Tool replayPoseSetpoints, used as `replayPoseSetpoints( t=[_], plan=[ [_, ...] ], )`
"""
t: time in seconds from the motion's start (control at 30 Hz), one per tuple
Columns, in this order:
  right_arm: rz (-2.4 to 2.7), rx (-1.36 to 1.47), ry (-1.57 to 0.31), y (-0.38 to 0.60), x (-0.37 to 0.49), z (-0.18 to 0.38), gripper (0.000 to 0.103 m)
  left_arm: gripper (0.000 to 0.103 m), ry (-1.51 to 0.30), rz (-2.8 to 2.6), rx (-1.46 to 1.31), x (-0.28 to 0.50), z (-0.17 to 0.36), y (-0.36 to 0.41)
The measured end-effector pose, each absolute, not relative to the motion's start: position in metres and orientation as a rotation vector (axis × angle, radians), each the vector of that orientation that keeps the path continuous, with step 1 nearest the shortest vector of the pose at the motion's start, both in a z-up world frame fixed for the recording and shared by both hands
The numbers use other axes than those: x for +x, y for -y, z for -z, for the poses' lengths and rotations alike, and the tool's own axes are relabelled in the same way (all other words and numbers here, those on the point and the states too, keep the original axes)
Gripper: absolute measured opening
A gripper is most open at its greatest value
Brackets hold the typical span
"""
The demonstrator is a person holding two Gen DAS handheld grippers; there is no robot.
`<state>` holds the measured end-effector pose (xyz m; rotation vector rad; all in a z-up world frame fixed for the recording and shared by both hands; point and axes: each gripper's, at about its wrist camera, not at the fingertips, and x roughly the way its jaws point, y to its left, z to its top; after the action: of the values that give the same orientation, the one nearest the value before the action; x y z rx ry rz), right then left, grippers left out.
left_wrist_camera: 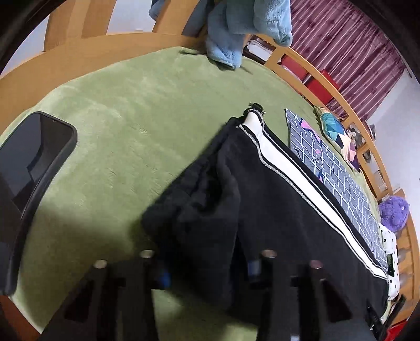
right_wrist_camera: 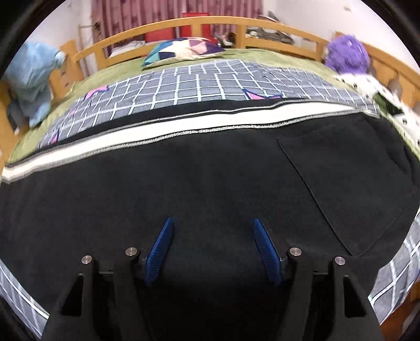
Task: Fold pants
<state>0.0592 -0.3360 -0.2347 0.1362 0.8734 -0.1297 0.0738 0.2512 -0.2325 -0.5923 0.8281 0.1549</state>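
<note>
Black pants [left_wrist_camera: 275,188] with a white side stripe [left_wrist_camera: 283,162] lie on a green blanket [left_wrist_camera: 131,105]. In the left wrist view their near end is bunched into a thick fold that sits between the fingers of my left gripper [left_wrist_camera: 208,272]. Its blue pads are half hidden by the cloth and close on it. In the right wrist view the pants [right_wrist_camera: 183,178] fill the foreground, with the back pocket [right_wrist_camera: 354,178] at the right. My right gripper [right_wrist_camera: 213,236] hovers over the flat black cloth, its blue pads [right_wrist_camera: 160,246] wide apart and nothing pinched between them.
A dark phone [left_wrist_camera: 34,162] lies on the blanket at the left. Beyond the pants are a grey checked quilt [right_wrist_camera: 197,78], a patterned pillow [right_wrist_camera: 183,49] and a purple plush toy [right_wrist_camera: 346,55]. A light blue fleece [left_wrist_camera: 236,34] hangs over the wooden bed rail [right_wrist_camera: 210,22].
</note>
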Motion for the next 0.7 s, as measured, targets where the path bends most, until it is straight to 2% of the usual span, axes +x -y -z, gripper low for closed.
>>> replayPoseSetpoints(
  t=[0.07, 0.23, 0.4, 0.57, 0.7],
  plan=[
    [0.141, 0.152, -0.876, 0.336, 0.06, 0.235, 0.067, 0.027, -0.81, -0.147, -0.609, 0.072, 0.231, -0.255],
    [0.171, 0.144, -0.87, 0.331, 0.057, 0.233, 0.067, 0.027, -0.801, -0.21, -0.55, 0.077, 0.225, -0.245],
    [0.172, 0.17, -0.873, 0.331, 0.047, 0.222, 0.065, 0.018, -0.762, -0.228, -0.453, 0.074, 0.204, -0.235],
    [0.166, 0.079, -0.859, 0.33, 0.039, 0.21, 0.065, 0.013, -0.717, -0.207, -0.345, 0.074, 0.16, -0.211],
    [0.161, 0.039, -0.842, 0.339, 0.033, 0.201, 0.065, 0.011, -0.638, -0.112, -0.227, 0.074, 0.102, -0.159]
  ],
)
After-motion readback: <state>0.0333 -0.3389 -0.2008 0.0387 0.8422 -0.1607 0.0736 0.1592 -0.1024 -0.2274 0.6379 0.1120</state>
